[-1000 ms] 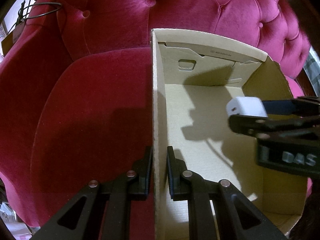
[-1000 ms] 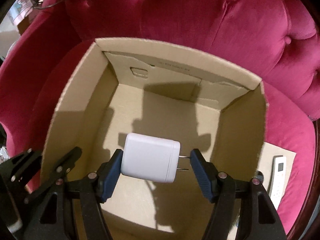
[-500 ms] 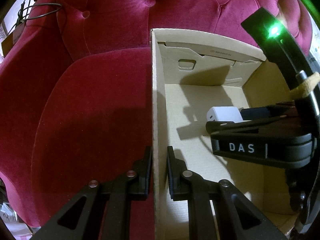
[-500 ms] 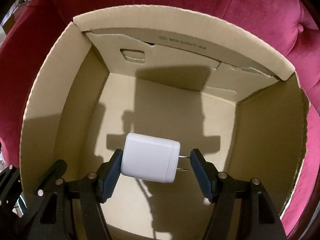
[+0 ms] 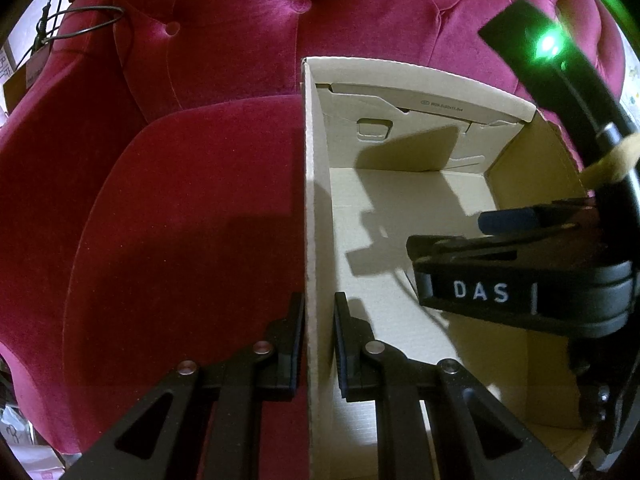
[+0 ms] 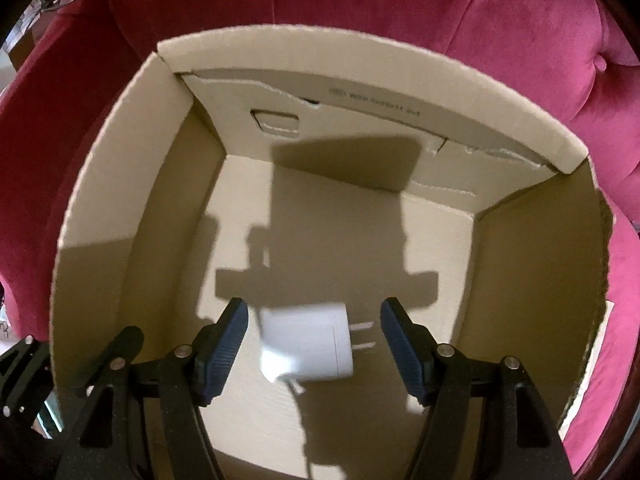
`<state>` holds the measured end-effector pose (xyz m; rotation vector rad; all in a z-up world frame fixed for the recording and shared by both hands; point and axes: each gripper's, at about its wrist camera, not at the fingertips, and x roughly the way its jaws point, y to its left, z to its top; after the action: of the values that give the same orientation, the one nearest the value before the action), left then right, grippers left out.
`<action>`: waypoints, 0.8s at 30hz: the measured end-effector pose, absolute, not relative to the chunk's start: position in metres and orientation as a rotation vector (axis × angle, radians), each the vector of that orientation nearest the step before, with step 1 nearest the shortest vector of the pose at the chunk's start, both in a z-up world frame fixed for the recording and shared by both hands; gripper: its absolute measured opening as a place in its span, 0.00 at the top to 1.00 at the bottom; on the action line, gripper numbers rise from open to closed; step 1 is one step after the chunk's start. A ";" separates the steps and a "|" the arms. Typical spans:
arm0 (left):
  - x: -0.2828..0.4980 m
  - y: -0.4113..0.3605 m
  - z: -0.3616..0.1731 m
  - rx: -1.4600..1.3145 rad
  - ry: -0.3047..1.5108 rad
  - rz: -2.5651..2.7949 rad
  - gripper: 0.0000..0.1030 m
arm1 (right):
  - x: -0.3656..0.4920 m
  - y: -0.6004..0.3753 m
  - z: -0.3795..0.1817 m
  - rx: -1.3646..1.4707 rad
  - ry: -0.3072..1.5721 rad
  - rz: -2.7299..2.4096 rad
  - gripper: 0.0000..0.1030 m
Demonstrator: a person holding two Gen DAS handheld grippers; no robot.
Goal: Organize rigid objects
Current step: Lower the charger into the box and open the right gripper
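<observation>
A white wall charger (image 6: 306,346) with two metal prongs shows blurred between my right gripper's blue pads (image 6: 224,336), just above the cardboard box's floor (image 6: 360,240). Small gaps separate it from both pads, so my right gripper (image 6: 312,308) is open and nothing presses on the charger. My left gripper (image 5: 318,320) is shut on the box's left wall (image 5: 314,200). In the left wrist view the right gripper (image 5: 508,220) reaches into the box from the right and hides the charger.
The open box stands on a crimson tufted velvet armchair (image 5: 180,200), whose backrest (image 6: 400,0) rises behind it. A green light (image 5: 548,44) glows on the right hand's device. A cable loop (image 5: 80,24) hangs at the chair's top left.
The right gripper came down deeper into the box. The charger, clamped between its pads before, has come free of them and now looks smaller and blurred. The left gripper kept still.
</observation>
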<state>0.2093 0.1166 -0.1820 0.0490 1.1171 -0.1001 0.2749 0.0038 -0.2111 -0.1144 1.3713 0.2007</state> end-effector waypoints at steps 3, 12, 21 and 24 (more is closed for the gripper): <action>0.209 0.118 -0.182 0.048 1.116 -0.100 0.86 | 0.274 0.003 -0.205 -0.111 1.359 0.196 0.29; 0.209 0.118 -0.182 0.050 1.115 -0.099 0.86 | 0.269 -0.002 -0.181 -0.114 1.320 0.191 0.28; 0.208 0.117 -0.182 0.053 1.114 -0.097 0.86 | 0.260 -0.003 -0.151 -0.130 1.265 0.167 0.13; 0.208 0.117 -0.181 0.058 1.113 -0.095 0.86 | 0.257 -0.005 -0.149 -0.119 1.246 0.162 0.11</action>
<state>0.2076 0.1170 -0.1813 0.0585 1.1127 -0.0953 0.2569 -0.0050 -0.1486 -0.1187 1.2463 0.1615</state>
